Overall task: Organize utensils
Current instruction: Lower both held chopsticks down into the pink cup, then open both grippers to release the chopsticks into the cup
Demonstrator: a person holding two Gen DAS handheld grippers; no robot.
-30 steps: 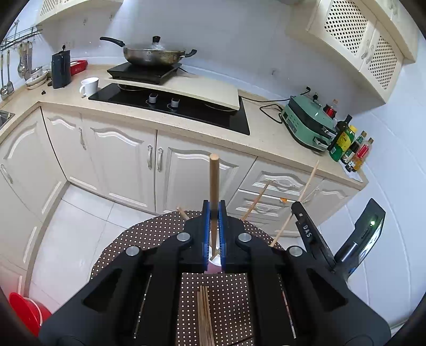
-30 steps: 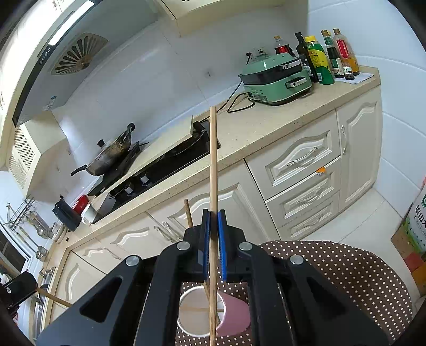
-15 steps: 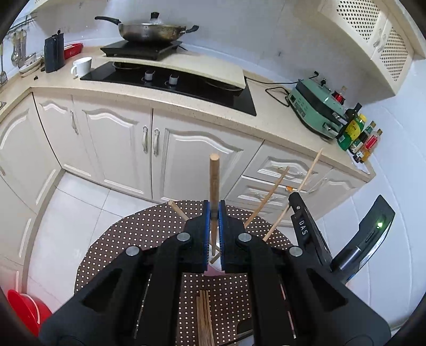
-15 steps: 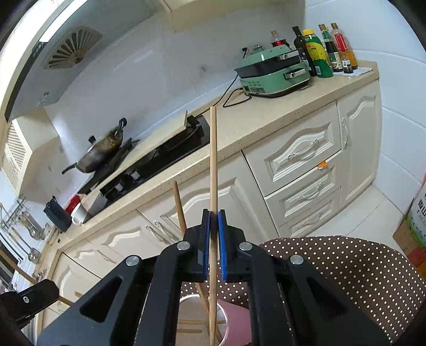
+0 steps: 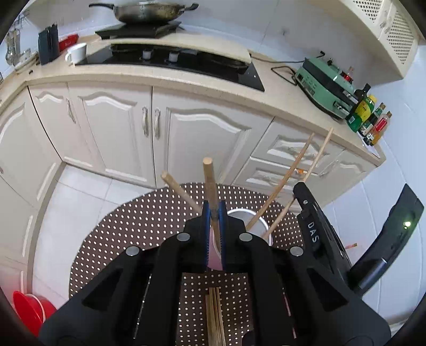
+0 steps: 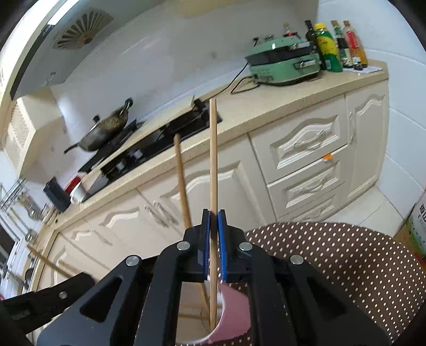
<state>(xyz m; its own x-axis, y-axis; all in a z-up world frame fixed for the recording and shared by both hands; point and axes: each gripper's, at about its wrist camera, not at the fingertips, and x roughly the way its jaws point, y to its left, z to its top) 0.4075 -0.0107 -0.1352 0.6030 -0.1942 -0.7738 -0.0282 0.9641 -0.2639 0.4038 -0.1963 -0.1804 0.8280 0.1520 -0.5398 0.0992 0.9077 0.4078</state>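
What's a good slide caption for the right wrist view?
Right claw shut on a chopstick, its lower end inside the pink cup on the dotted table.

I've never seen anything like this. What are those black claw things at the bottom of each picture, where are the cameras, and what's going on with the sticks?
There is no robot here: a person holds a hand tool with two fingers in each hand, and a wide-angle camera on each tool looks forward along its fingers. One picture comes from the left tool, the other from the right.

The left gripper is shut on a chopstick. The right gripper is shut on another chopstick, whose lower end reaches into a pink and white cup.

The cup stands on a round table with a dotted brown cloth. More chopsticks already lean in the cup, and a bundle of them lies flat on the cloth. Behind is a kitchen counter with a stove and a wok.
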